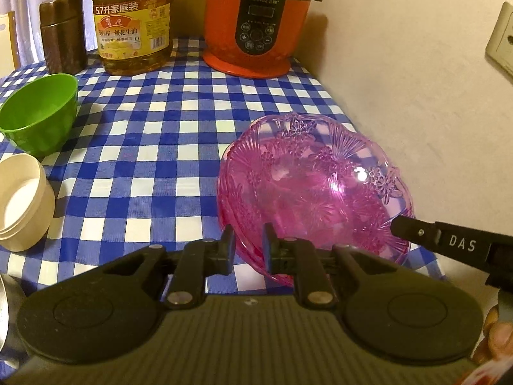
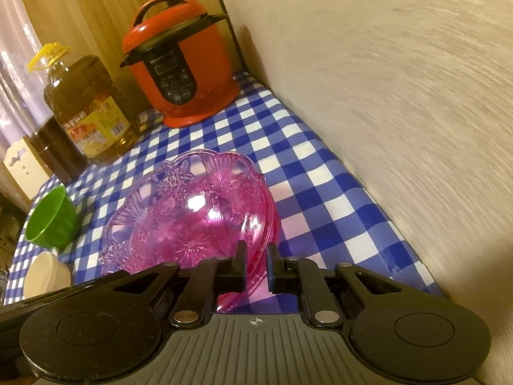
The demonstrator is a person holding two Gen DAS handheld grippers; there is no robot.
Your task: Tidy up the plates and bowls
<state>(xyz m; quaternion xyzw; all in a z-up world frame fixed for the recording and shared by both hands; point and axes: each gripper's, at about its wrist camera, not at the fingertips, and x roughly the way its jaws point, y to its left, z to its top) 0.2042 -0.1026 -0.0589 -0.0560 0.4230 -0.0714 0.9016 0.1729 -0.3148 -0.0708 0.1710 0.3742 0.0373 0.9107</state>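
A pink see-through patterned dish (image 1: 307,186), which looks like nested pieces, hangs tilted over the blue checked tablecloth (image 1: 154,147) near the wall. My left gripper (image 1: 248,247) is shut on its near left rim. My right gripper (image 2: 256,266) is shut on the opposite rim (image 2: 256,256), and its fingertip (image 1: 404,224) shows at the dish's right side in the left wrist view. A green bowl (image 1: 38,115) (image 2: 51,218) stands to the left on the cloth. Nearer, stacked cream bowls (image 1: 22,202) (image 2: 45,276) sit by the left edge.
A red pressure cooker (image 1: 256,22) (image 2: 182,61), a big oil bottle (image 1: 133,29) (image 2: 86,109) and a brown canister (image 1: 62,32) line the back of the table. A plaster wall (image 1: 416,80) runs along the right. A metal object (image 1: 6,314) shows at lower left.
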